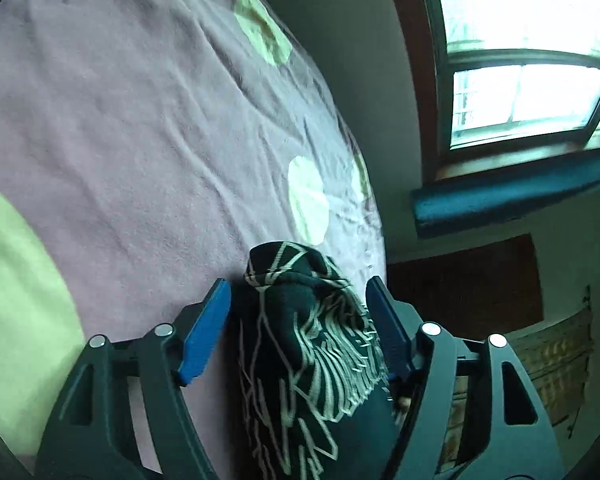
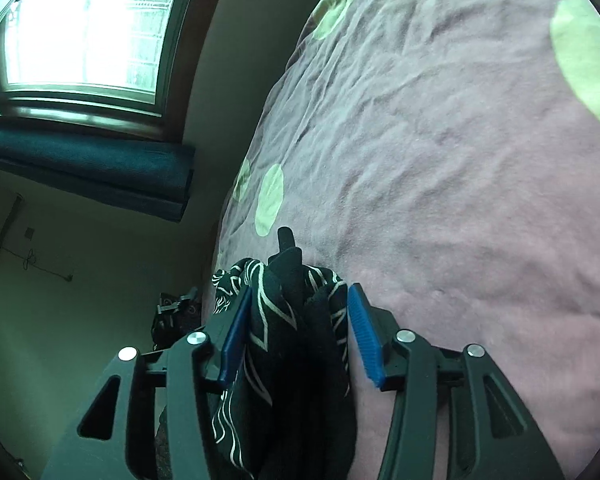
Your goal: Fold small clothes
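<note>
A small black garment with a white line pattern [image 1: 312, 320] is bunched between the blue pads of my left gripper [image 1: 300, 300], over the edge of a pink bed cover [image 1: 140, 120]. The left jaws stand fairly wide, with a gap on the left pad side. My right gripper [image 2: 298, 308] has the same black patterned garment [image 2: 288, 320] bunched between its blue pads, which press on the cloth from both sides. A dark narrow tip of the cloth [image 2: 286, 236] sticks up past the fingers. The other gripper [image 2: 176, 308] shows dimly at lower left in the right wrist view.
The pink bed cover with pale green dots [image 2: 440, 160] fills much of both views. A window [image 1: 520, 60] with a dark blue rolled blind [image 1: 512, 200] is on the wall beside the bed. A woven basket [image 1: 548, 360] stands on the floor below.
</note>
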Demonstrator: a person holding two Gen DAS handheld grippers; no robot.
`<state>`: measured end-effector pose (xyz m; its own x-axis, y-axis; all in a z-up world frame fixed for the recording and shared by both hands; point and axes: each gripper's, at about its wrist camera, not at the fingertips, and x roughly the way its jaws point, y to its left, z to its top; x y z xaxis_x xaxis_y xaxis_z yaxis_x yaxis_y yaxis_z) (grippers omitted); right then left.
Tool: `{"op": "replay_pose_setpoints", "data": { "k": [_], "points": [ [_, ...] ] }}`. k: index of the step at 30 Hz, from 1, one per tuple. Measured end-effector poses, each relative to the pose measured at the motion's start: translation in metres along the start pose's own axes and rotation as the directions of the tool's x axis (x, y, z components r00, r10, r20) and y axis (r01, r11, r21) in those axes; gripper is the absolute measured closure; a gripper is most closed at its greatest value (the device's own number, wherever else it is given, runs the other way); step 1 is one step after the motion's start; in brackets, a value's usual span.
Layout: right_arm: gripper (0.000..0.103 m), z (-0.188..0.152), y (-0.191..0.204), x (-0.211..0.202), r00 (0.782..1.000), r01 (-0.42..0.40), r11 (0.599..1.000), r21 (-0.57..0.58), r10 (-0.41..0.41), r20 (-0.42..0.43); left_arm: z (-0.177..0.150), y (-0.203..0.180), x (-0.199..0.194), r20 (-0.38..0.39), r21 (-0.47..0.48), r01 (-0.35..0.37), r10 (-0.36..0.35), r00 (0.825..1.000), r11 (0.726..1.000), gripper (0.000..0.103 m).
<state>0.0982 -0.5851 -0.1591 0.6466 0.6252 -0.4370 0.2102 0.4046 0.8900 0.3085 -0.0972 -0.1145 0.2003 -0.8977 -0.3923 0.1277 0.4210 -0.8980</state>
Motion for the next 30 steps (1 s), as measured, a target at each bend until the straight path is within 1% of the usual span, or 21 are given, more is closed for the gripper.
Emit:
{"op": "replay_pose_setpoints", "data": {
  "k": [1, 2, 4, 5, 7, 9, 11, 13, 15, 17, 18, 19, 20, 22, 23, 24, 26, 27, 28, 29, 30],
  "points": [
    [0.037, -0.006, 0.003, -0.008, 1.0, 0.01, 1.0, -0.003, -0.01, 0.013, -0.004, -0.002, -0.013, 0.012, -0.002, 0.008, -0.008, 1.0, 1.0, 0.029],
    [0.034, -0.014, 0.009, -0.019, 1.0, 0.018, 1.0, -0.014, -0.017, 0.022, -0.011, -0.005, -0.023, 0.02, 0.016, -0.005, 0.005, 1.0, 1.0, 0.025],
    [0.032, -0.036, 0.02, -0.037, 1.0, 0.014, 0.999, -0.039, -0.013, 0.022, -0.028, -0.012, -0.039, 0.025, 0.072, -0.044, 0.042, 0.999, 0.996, 0.02],
    [0.028, -0.045, 0.025, -0.042, 1.0, 0.017, 0.999, -0.047, -0.016, 0.019, -0.047, -0.019, -0.047, 0.008, 0.119, -0.068, 0.067, 0.998, 0.991, 0.019],
    [0.027, -0.073, 0.035, -0.058, 0.999, 0.04, 0.997, -0.071, -0.039, 0.013, -0.076, -0.024, -0.055, -0.019, 0.164, -0.08, 0.084, 0.996, 0.983, 0.017],
    [0.026, -0.099, 0.043, -0.067, 0.997, 0.08, 0.992, -0.1, -0.079, 0.01, -0.117, -0.033, -0.061, -0.044, 0.211, -0.081, 0.092, 0.995, 0.974, 0.015],
    [0.026, -0.12, 0.048, -0.071, 0.996, 0.085, 0.989, -0.119, -0.085, 0.006, -0.149, -0.036, -0.06, -0.065, 0.232, -0.094, 0.112, 0.992, 0.968, 0.014],
    [0.026, -0.136, 0.05, -0.072, 0.996, 0.092, 0.988, -0.127, -0.093, -0.002, -0.176, -0.037, -0.056, -0.097, 0.235, -0.077, 0.102, 0.99, 0.969, 0.014],
    [0.026, -0.146, 0.049, -0.07, 0.994, 0.104, 0.985, -0.141, -0.106, -0.012, -0.193, -0.038, -0.052, -0.102, 0.238, -0.076, 0.103, 0.989, 0.968, 0.013],
    [0.026, -0.151, 0.045, -0.066, 0.989, 0.142, 0.979, -0.146, -0.145, -0.015, -0.203, -0.036, -0.043, -0.121, 0.239, -0.074, 0.106, 0.987, 0.968, 0.013],
    [0.026, -0.151, 0.04, -0.063, 0.989, 0.141, 0.98, -0.14, -0.145, -0.022, -0.207, -0.034, -0.039, -0.128, 0.232, -0.082, 0.114, 0.985, 0.969, 0.013],
    [0.025, -0.15, 0.035, -0.061, 0.991, 0.128, 0.984, -0.123, -0.133, -0.029, -0.209, -0.032, -0.035, -0.135, 0.222, -0.092, 0.124, 0.983, 0.971, 0.013],
    [0.022, -0.15, 0.029, -0.059, 0.993, 0.109, 0.989, -0.097, -0.113, -0.036, -0.212, -0.031, -0.026, -0.146, 0.215, -0.107, 0.14, 0.979, 0.971, 0.013],
    [0.019, -0.15, 0.015, -0.052, 0.997, 0.036, 0.998, -0.041, -0.039, -0.065, -0.216, -0.033, -0.019, -0.135, 0.244, -0.147, 0.184, 0.974, 0.959, 0.013],
    [0.019, -0.152, 0.012, -0.051, 0.997, 0.014, 0.999, -0.035, -0.017, -0.07, -0.219, -0.037, -0.016, -0.12, 0.276, -0.171, 0.21, 0.97, 0.946, 0.015],
    [0.019, -0.153, 0.014, -0.049, 0.997, 0.005, 0.998, -0.062, -0.01, -0.075, -0.221, -0.039, -0.014, -0.115, 0.293, -0.179, 0.22, 0.969, 0.939, 0.019],
    [0.019, -0.157, 0.021, -0.046, 0.996, 0.022, 0.994, -0.107, -0.031, -0.086, -0.223, -0.041, -0.01, -0.102, 0.301, -0.207, 0.247, 0.964, 0.931, 0.03],
    [0.024, -0.159, 0.023, -0.044, 0.995, 0.039, 0.992, -0.121, -0.05, -0.088, -0.225, -0.041, -0.01, -0.096, 0.298, -0.213, 0.252, 0.963, 0.93, 0.033],
    [0.029, -0.161, 0.024, -0.041, 0.992, 0.072, 0.987, -0.143, -0.086, -0.093, -0.224, -0.042, -0.01, -0.089, 0.3, -0.22, 0.257, 0.962, 0.928, 0.038],
    [0.04, -0.161, 0.024, -0.041, 0.991, 0.086, 0.985, -0.149, -0.1, -0.089, -0.226, -0.043, -0.01, -0.076, 0.309, -0.236, 0.272, 0.959, 0.921, 0.042],
    [0.044, -0.162, 0.023, -0.042, 0.992, 0.084, 0.986, -0.141, -0.097, -0.084, -0.225, -0.045, -0.01, -0.07, 0.315, -0.244, 0.279, 0.958, 0.917, 0.044]
  ]
}}
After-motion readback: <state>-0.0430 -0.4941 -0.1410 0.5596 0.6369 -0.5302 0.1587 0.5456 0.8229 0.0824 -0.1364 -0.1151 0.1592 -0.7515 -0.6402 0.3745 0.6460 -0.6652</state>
